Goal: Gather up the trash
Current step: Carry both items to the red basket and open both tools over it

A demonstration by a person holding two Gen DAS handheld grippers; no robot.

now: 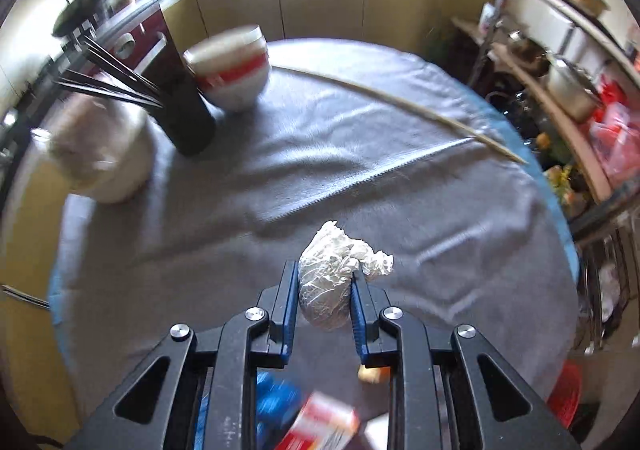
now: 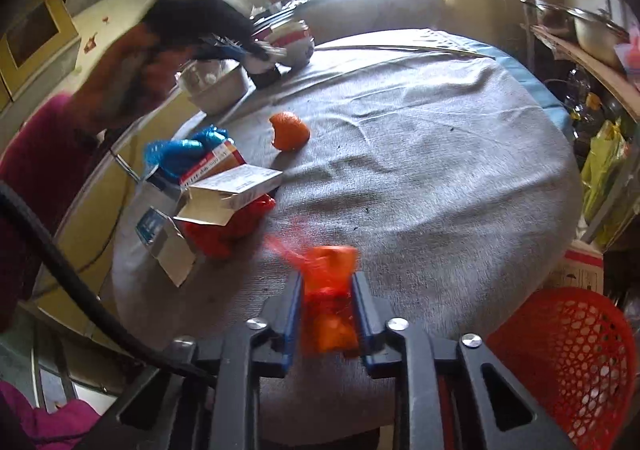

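Your left claw (image 1: 325, 290) was pinching a crumpled white wad of plastic wrap (image 1: 336, 274) between its blue pads, low in the centre of the left wrist frame, over the near part of the grey-clothed table (image 1: 360, 170). In the upper left of that frame stood a red-and-white bowl (image 1: 230, 66), a dark holder of black chopsticks (image 1: 176, 102) and a blurred white pot (image 1: 100, 154).

Your right claw (image 2: 326, 306) was clamped on an orange net bag (image 2: 330, 302), blurred, at the bottom centre of the right wrist frame. Left of centre on the table lay a heap of open cardboard boxes (image 2: 224, 186) with a blue plastic bag (image 2: 184, 152) and red netting (image 2: 224, 230). Just beyond the heap sat a piece of orange peel (image 2: 290, 130). A red mesh basket (image 2: 568, 362) stood at the lower right, off the table's edge.
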